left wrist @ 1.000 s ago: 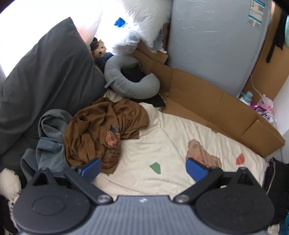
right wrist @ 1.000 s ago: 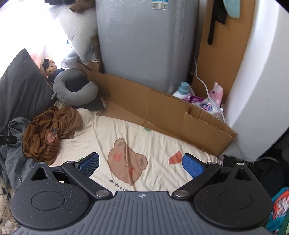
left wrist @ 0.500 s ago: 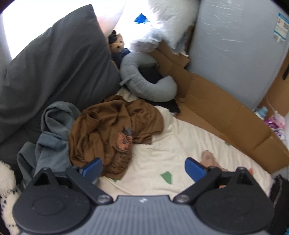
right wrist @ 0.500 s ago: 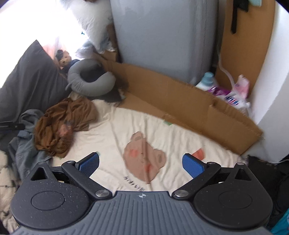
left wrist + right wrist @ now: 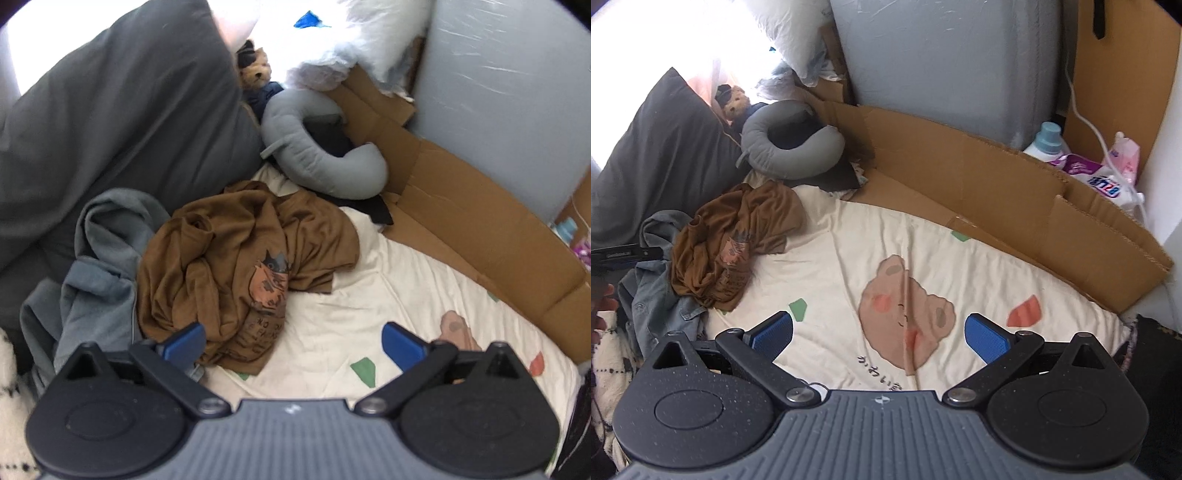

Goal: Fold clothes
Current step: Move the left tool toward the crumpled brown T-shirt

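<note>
Loosely heaped, the crumpled brown cotton T-shirt (image 5: 236, 273) lies on the cream cartoon-print bedsheet (image 5: 849, 258), its long axis running from the grey U-shaped neck pillow (image 5: 317, 162) toward the camera, its orange-and-grey chest print facing up. It overlaps a bunched grey-blue garment (image 5: 96, 273). Left gripper (image 5: 291, 341) and right gripper (image 5: 879, 334) hover spread apart, empty.

My pads (image 5: 183, 342) are blue on black arms. The shirt (image 5: 236, 266) is brown with an orange-and-grey print. The sheet (image 5: 886, 258) is cream with a brown bear and green and red patches; the neck pillow (image 5: 317, 155) is grey.
</note>
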